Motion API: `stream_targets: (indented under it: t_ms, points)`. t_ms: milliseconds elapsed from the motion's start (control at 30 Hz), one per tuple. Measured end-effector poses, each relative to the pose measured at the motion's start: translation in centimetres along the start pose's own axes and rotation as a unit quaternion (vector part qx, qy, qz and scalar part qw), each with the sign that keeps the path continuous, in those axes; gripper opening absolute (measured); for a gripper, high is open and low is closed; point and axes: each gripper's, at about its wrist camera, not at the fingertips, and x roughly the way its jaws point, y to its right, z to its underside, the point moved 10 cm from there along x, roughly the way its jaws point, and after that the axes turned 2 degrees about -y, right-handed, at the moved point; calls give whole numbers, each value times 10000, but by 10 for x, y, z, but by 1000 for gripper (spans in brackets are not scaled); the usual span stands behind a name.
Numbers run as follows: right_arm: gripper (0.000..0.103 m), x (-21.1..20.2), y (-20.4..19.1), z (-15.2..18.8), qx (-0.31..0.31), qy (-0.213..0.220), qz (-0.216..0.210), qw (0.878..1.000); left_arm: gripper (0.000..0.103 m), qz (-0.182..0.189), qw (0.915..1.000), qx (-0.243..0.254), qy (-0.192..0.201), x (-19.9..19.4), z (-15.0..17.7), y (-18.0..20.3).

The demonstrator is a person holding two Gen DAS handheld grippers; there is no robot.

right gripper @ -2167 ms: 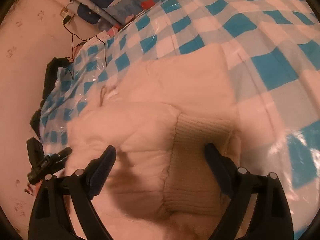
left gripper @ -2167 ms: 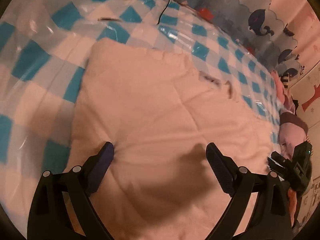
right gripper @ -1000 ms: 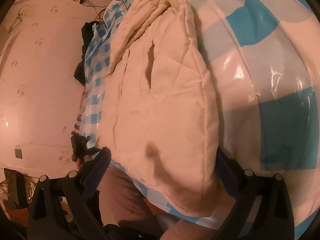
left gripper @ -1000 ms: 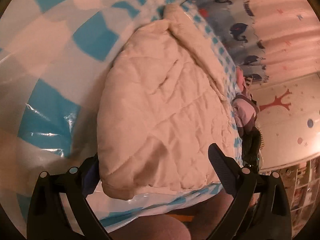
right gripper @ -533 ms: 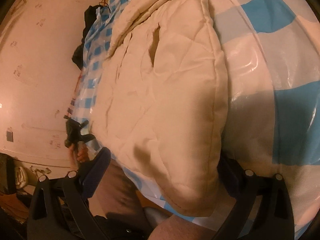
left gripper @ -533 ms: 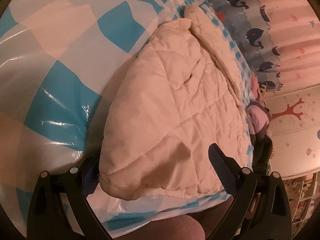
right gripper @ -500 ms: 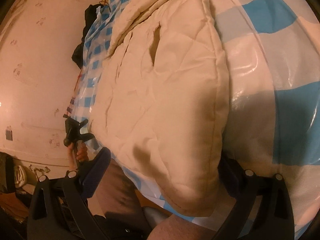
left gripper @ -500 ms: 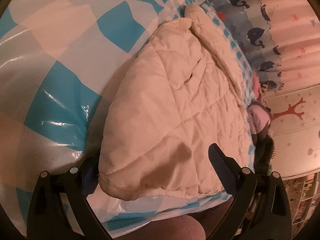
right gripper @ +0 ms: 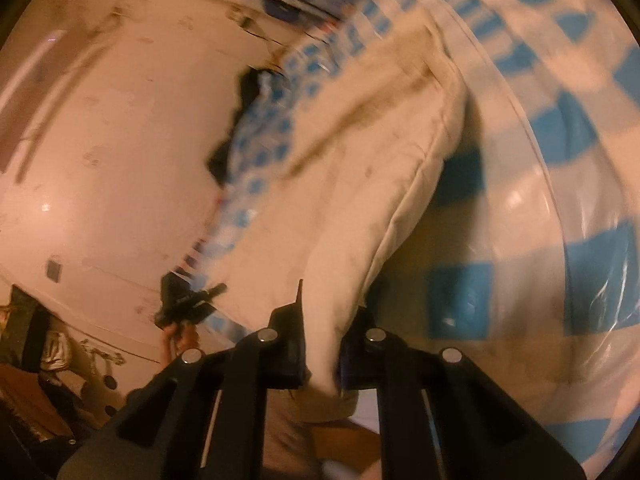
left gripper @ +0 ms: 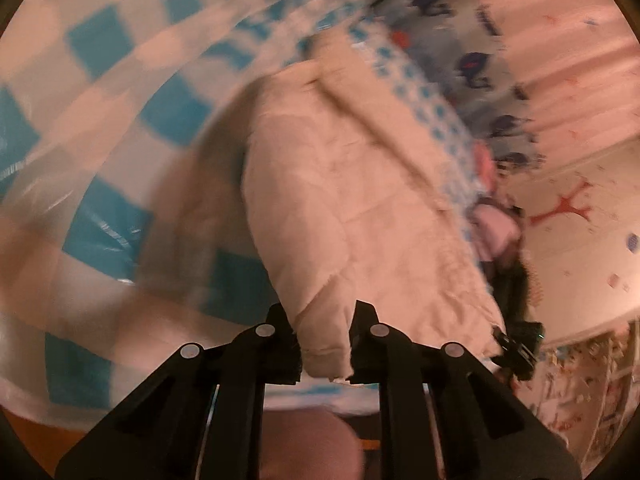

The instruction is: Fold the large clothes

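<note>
A cream quilted padded jacket (left gripper: 360, 200) lies on a blue and white checked sheet (left gripper: 100, 160). My left gripper (left gripper: 324, 344) is shut on the jacket's near left corner at the hem. In the right wrist view the same jacket (right gripper: 380, 160) stretches away from me. My right gripper (right gripper: 324, 344) is shut on its near right corner. Both corners are lifted a little off the sheet. Each gripper shows in the other's view, the right gripper (left gripper: 520, 344) at the far hem corner and the left gripper (right gripper: 188, 304) likewise. Both views are blurred by motion.
A whale-print fabric (left gripper: 472, 60) hangs at the far edge of the bed. A pink and dark garment (left gripper: 496, 232) lies past the jacket. A dark garment (right gripper: 248, 92) hangs off the bed's other side by the wall (right gripper: 120, 140). My leg (left gripper: 308, 440) is below the bed edge.
Both grippers were open around the hem corners half a second ago. Now both have shut on the jacket and the views have swung as the corners lift.
</note>
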Motion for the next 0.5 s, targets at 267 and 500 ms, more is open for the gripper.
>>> stream_targets:
  t_ms: [267,500]
  points:
    - [13,-57,-36,62,-404,-326,-204,9984,18,471,9943,856,-415,-65,71,45]
    - [44,-52,48,111,448,-918,72,9947,69,-147,9925,530,-1093,-43,131,-52]
